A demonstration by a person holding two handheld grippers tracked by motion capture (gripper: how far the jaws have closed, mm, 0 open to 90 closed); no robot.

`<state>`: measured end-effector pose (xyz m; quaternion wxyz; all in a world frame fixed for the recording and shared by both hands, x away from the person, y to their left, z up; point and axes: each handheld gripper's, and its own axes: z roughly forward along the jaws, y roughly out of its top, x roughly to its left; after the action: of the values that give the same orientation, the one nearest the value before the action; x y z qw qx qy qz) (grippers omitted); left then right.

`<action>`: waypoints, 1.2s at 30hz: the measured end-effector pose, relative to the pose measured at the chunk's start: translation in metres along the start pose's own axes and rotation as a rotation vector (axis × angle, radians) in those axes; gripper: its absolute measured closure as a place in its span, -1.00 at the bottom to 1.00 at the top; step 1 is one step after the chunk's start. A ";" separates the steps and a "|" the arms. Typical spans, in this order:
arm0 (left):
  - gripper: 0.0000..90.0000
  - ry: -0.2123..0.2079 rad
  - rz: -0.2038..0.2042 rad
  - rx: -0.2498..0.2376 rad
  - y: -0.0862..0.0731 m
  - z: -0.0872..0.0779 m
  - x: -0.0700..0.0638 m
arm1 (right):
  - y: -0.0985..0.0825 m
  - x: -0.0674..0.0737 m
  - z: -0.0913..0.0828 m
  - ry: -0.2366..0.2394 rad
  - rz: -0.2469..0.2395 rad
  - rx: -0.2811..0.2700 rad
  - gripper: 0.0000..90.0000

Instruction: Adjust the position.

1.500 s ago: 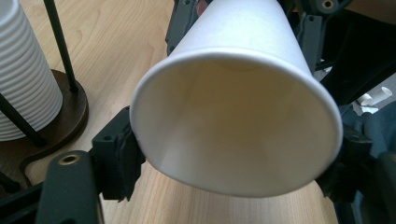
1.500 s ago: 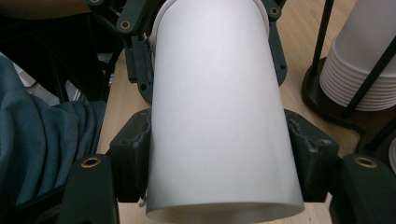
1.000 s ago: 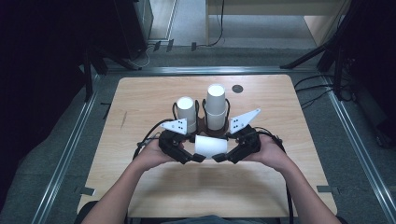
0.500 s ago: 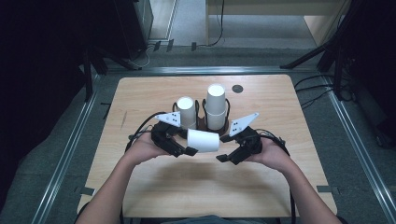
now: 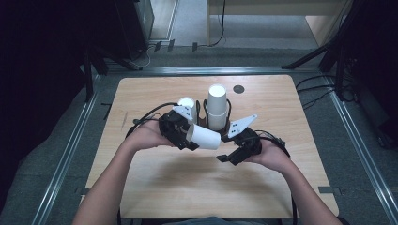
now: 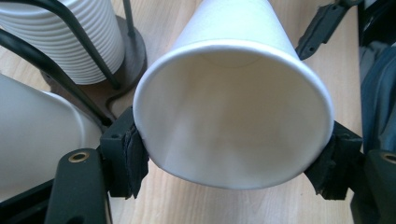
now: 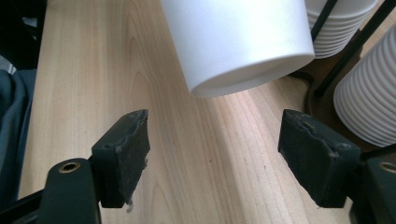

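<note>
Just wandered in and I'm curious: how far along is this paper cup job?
One paper cup is already off the stacks in the wire holder. In hand: the left claw pinches it at the rim, lying sideways above the table. The right claw is open, holding nothing. Left to do, probably: setting the cup down somewhere.

The left tool [image 5: 191,141] hides the paper cup's [image 5: 205,137] rim in the high view.

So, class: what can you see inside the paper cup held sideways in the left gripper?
The paper cup looks empty in the left gripper view: bare white wall and its flat bottom. The jaws cover small patches of its outside.
</note>
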<state>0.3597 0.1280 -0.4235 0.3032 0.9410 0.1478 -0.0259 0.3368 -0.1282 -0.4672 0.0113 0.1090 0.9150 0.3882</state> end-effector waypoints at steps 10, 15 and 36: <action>-0.41 0.024 0.048 0.075 0.014 0.006 -0.005 | 0.001 -0.001 0.004 -0.008 0.003 0.004 -0.45; -0.41 0.032 0.057 0.099 0.016 0.014 -0.009 | 0.001 -0.001 0.008 -0.009 0.009 0.018 -0.45; -0.41 -0.033 0.087 0.170 0.016 0.036 -0.018 | 0.002 0.008 0.035 0.035 -0.040 0.082 -0.37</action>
<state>0.3493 0.0899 -0.4412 0.2253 0.9684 0.0992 -0.0408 0.3335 -0.1006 -0.4896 -0.0013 0.0841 0.9322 0.3521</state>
